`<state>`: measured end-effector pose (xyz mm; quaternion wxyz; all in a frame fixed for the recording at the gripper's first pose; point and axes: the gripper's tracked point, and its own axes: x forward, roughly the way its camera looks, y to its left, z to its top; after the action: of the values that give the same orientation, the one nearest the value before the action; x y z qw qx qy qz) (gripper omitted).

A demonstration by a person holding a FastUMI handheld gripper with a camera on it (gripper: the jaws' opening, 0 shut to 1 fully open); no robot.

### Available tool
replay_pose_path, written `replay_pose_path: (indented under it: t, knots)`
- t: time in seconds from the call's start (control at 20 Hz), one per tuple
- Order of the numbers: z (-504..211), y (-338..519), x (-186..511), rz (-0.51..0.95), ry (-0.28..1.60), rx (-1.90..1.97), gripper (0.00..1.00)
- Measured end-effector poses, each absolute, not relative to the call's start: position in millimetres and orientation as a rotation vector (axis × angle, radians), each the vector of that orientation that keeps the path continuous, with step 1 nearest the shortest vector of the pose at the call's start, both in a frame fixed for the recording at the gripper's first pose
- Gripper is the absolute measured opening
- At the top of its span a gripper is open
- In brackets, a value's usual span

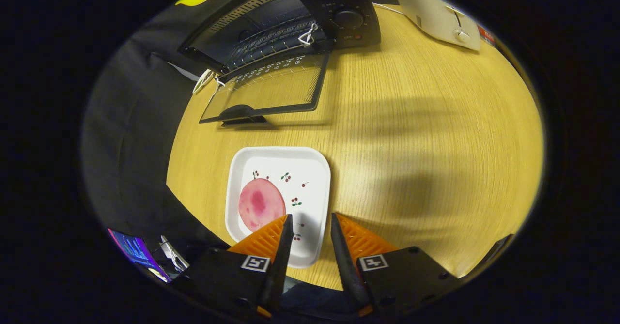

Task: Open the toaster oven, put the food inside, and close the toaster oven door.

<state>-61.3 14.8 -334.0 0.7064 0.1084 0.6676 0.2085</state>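
Gripper view: gripper (pixel 311 220) hangs above the near part of the square white plastic plate with small cherry prints (pixel 310 169); fingers (pixel 286 246) apart with a narrow gap, nothing between them, only plate surface showing in the gap. Cannot tell if the tips touch the plate.

Round pink slice of ham-like food (pixel 259 203) lies flat on the plate's left half, just ahead of the left finger; that finger's tip overlaps the slice's near edge. The right finger sits at the plate's right rim.

Plate rests on the light wood-grain counter (pixel 436 145). Beyond the plate, well apart from it, stands the black toaster oven (pixel 290 19), its glass door (pixel 266 89) dropped fully open and lying about level over the counter, handle on the edge nearest the plate. Wire rack visible inside. Control knobs on the oven's right side.

To the right of the oven, farther back, a white pop-up toaster (pixel 436 16). Soft shadows fall on the counter right of the plate.
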Motion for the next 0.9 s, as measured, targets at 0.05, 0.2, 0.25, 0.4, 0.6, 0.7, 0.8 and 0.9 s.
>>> replay_pose_path:
  t: [0.05, 0.2, 0.25, 0.4, 0.6, 0.7, 0.8, 0.9]
  knots:
    - [-337.6, 14.2, -59.7, 0.455, 1.484, 0.235, 0.41]
    - [-336.2, 9.1, -59.5, 0.434, 1.495, 0.257, 0.19]
    - [-337.1, 11.4, -62.2, 0.434, 1.506, 0.283, 0.15]
    - [-337.8, 7.4, -61.6, 0.406, 1.524, 0.369, 0.02]
    - [-334.6, 20.4, -70.9, 0.456, 1.526, 0.444, 0.02]
    - [-328.0, 22.2, -74.6, 0.460, 1.522, 0.501, 0.02]
    - [-323.6, 24.5, -76.7, 0.455, 1.511, 0.538, 0.02]
    - [-320.3, 27.4, -77.5, 0.451, 1.494, 0.565, 0.02]
